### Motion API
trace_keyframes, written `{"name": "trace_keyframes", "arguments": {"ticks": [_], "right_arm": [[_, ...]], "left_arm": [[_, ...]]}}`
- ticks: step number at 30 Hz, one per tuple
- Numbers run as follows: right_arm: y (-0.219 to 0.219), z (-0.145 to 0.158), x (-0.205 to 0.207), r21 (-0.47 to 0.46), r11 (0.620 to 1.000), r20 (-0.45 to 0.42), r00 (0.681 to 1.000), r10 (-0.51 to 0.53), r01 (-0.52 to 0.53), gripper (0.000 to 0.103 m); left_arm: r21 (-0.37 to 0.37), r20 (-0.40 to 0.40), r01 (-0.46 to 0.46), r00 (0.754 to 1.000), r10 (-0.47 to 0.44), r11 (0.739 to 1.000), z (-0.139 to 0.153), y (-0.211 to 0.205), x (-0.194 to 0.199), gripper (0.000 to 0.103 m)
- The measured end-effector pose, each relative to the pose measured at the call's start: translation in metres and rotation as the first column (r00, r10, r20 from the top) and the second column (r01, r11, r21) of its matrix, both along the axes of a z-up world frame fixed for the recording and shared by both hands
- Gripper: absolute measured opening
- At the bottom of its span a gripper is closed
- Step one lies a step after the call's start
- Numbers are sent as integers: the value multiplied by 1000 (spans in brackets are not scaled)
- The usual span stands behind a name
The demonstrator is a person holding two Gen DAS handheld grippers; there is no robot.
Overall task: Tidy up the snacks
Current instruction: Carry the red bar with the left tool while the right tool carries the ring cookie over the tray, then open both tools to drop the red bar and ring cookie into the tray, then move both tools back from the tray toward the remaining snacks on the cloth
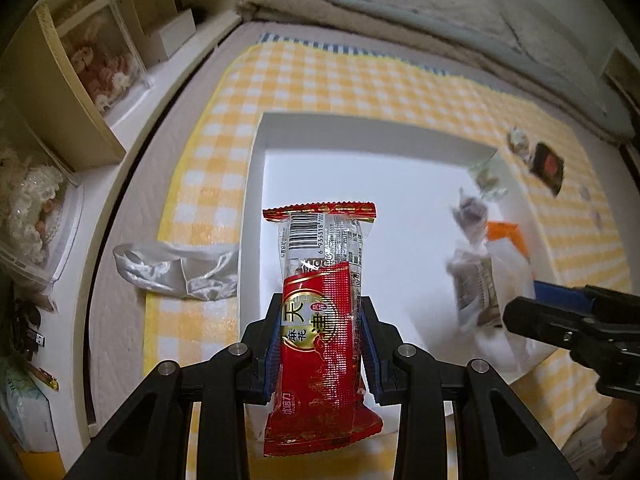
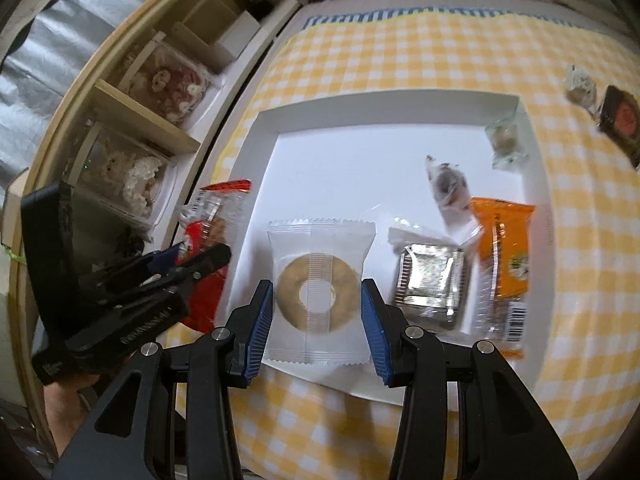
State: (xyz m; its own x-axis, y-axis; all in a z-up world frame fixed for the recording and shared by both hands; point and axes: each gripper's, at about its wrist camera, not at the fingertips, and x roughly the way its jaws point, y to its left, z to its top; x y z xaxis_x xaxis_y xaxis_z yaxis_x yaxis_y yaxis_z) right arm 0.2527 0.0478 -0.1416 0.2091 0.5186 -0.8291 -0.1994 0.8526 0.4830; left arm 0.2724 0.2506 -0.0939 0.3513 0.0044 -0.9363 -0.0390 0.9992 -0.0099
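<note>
The left gripper (image 1: 320, 332) is clamped on a red snack packet (image 1: 320, 320), both blue pads pressing its sides. In the left wrist view the packet stands upright at lower centre, its barcoded clear end upward, over the near left part of a white tray (image 1: 360, 132).

The right gripper (image 2: 318, 320) holds a clear packet with a ring biscuit (image 2: 320, 292); the blue pads meet its left and right edges. In the right wrist view this packet sits at lower centre, over the tray's near edge.

The tray lies on a yellow checked cloth (image 2: 400, 52). Inside the tray, at the right of the right wrist view:
- a silver foil packet (image 2: 432, 280), just right of the ring biscuit packet;
- an orange packet (image 2: 508, 256), further right, against the tray's right wall;
- a small clear wrapped sweet (image 2: 448, 184), above the foil packet;
- a small green wrapped sweet (image 2: 506, 140), near the upper right corner.

Outside the tray, at upper right on the cloth, lie a dark packet (image 2: 620, 120) and a pale wrapped sweet (image 2: 580, 84). A crumpled clear bag (image 1: 180, 268) lies on the cloth left of the tray in the left wrist view.
</note>
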Motion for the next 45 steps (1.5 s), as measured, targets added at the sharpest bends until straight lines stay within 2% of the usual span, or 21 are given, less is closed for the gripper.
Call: {"name": "trace_keyframes", "arguments": {"ticks": [4, 9, 11, 12, 14, 20, 22, 28, 32, 42, 45], "right_arm": [[10, -8, 5, 7, 1000, -33, 999, 2, -1, 45], [18, -14, 9, 18, 1000, -45, 999, -7, 8, 45], [21, -17, 11, 29, 1000, -48, 999, -9, 11, 47], [22, -18, 11, 32, 999, -51, 999, -11, 13, 47], [23, -23, 12, 40, 999, -64, 998, -18, 20, 52], [21, -30, 12, -7, 1000, -82, 997, -14, 13, 52], [19, -27, 11, -18, 1000, -72, 997, -3, 2, 52], [15, -21, 4, -56, 998, -32, 999, 24, -25, 53], [11, -14, -1, -79, 996, 4, 999, 35, -35, 64], [1, 5, -14, -140, 989, 103, 993, 62, -47, 90], [-2, 9, -16, -149, 988, 122, 991, 61, -43, 99]], "left_arm": [[-7, -22, -13, 1000, 13, 1000, -14, 7, 6, 34], [-37, 3, -40, 999, 40, 999, -22, 18, 10, 38], [-30, 9, -37, 999, 37, 999, -23, 20, 11, 43], [-29, 11, -38, 999, 38, 999, -24, 20, 8, 50], [-40, 12, -31, 999, 31, 999, -23, 19, 6, 53], [-35, 16, -11, 1000, 11, 999, -16, 16, -4, 58], [-28, 22, -13, 1000, 13, 1000, -12, 14, -7, 62], [-29, 32, -26, 999, 27, 999, -4, 16, -14, 65], [-27, 32, -33, 999, 34, 999, 1, 19, -20, 70], [-21, 56, -35, 998, 36, 999, 18, 19, -34, 102], [-17, 70, -36, 997, 37, 999, 23, 18, -39, 103]]}}
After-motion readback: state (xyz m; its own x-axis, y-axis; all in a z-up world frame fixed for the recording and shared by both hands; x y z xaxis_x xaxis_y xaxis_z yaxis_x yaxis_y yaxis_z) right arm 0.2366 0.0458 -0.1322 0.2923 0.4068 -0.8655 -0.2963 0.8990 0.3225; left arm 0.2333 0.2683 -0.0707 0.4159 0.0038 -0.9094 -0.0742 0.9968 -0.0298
